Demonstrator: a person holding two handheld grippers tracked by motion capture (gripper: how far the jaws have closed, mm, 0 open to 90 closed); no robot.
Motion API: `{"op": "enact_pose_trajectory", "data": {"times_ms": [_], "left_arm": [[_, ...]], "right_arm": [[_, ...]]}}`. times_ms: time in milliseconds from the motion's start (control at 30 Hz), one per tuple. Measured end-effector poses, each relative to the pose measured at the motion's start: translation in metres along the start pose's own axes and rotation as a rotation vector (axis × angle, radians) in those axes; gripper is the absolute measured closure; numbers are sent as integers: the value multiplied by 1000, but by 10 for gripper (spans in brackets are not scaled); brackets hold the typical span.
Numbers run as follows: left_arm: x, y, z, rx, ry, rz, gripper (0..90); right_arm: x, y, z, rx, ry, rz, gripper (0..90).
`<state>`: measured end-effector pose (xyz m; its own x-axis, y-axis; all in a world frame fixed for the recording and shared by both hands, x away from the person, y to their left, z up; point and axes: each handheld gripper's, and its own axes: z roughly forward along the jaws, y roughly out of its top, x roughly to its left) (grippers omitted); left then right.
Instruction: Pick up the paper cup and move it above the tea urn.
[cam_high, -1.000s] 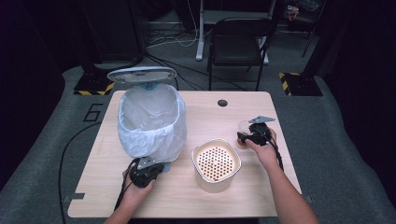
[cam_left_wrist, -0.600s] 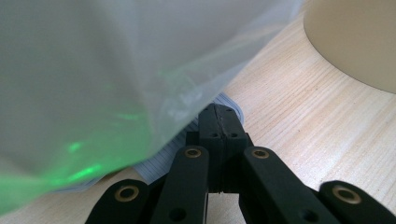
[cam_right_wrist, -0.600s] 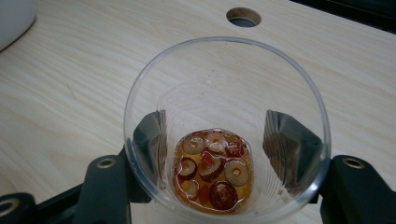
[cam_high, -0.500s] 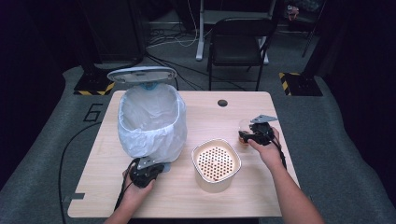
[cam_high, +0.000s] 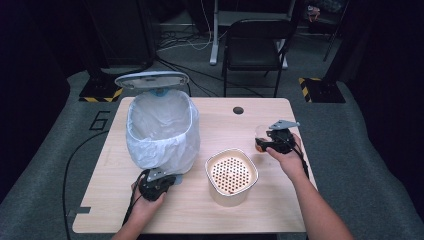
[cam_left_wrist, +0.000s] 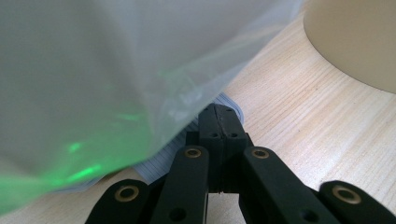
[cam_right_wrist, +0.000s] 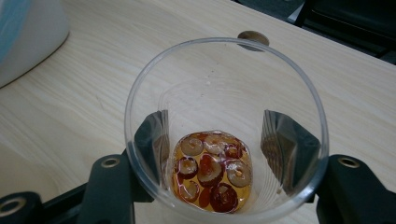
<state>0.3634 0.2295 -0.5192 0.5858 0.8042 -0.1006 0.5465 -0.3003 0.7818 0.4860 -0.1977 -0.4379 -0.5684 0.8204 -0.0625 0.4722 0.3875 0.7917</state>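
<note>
Gripping clear cup (cam_right_wrist: 224, 135), R gripper (cam_high: 272, 142) raised w/ closing jaws; L gripper (cam_high: 167, 181) shut, resting low by bin (cam_high: 160, 130).

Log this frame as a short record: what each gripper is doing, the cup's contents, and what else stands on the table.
right gripper: jaws just been closing, clamped on clear cup
cup contents: amber liquid with red sliced rings
left gripper: shut, tips at grey pedal under lined bin
bin lid: raised
strainer pot: between the hands
table: light wood
</note>
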Motion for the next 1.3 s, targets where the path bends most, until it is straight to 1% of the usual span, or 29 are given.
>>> {"op": "enact_pose_trajectory", "data": {"times_ms": [33, 67, 100, 133, 200, 467, 700, 733, 767, 800, 833, 867, 1000, 1067, 1100, 1300], "left_arm": [[1, 0, 0, 3, -10, 12, 900], [0, 0, 0, -4, -2, -2, 900], [0, 0, 0, -1, 2, -6, 900], [0, 0, 0, 1, 1, -4, 900], [0, 0, 0, 2, -1, -1, 900], [0, 0, 0, 1, -1, -2, 900], [0, 0, 0, 3, -1, -4, 900], [0, 0, 0, 2, -3, -3, 900], [0, 0, 0, -1, -1, -5, 900], [0, 0, 0, 3, 0, -4, 900], [0, 0, 0, 0, 0, -6, 900], [0, 0, 0, -1, 0, -6, 900], [0, 0, 0, 3, 1, -4, 900], [0, 0, 0, -1, 0, -5, 900], [0, 0, 0, 3, 1, -4, 900], [0, 0, 0, 3, 1, -5, 900]], "right_arm": [[1, 1, -1, 1, 2, 0, 423], [1, 3, -3, 1, 4, -3, 424], [2, 4, -4, 2, 9, -10, 424], [3, 5, -4, 1, 11, -5, 424], [3, 8, -7, 2, 12, -18, 424], [6, 16, -16, -7, 23, -20, 424], [10, 25, -28, -13, 36, -51, 425], [10, 27, -29, -15, 38, -63, 425], [11, 28, -31, -14, 39, -65, 425], [11, 30, -34, -19, 44, -80, 425], [13, 31, -36, -22, 45, -78, 426], [14, 33, -38, -23, 49, -89, 426], [18, 39, -46, -24, 64, -104, 426], [20, 41, -49, -36, 74, -114, 426], [21, 43, -51, -34, 75, -111, 427], [29, 50, -60, -41, 99, -145, 428]]}}
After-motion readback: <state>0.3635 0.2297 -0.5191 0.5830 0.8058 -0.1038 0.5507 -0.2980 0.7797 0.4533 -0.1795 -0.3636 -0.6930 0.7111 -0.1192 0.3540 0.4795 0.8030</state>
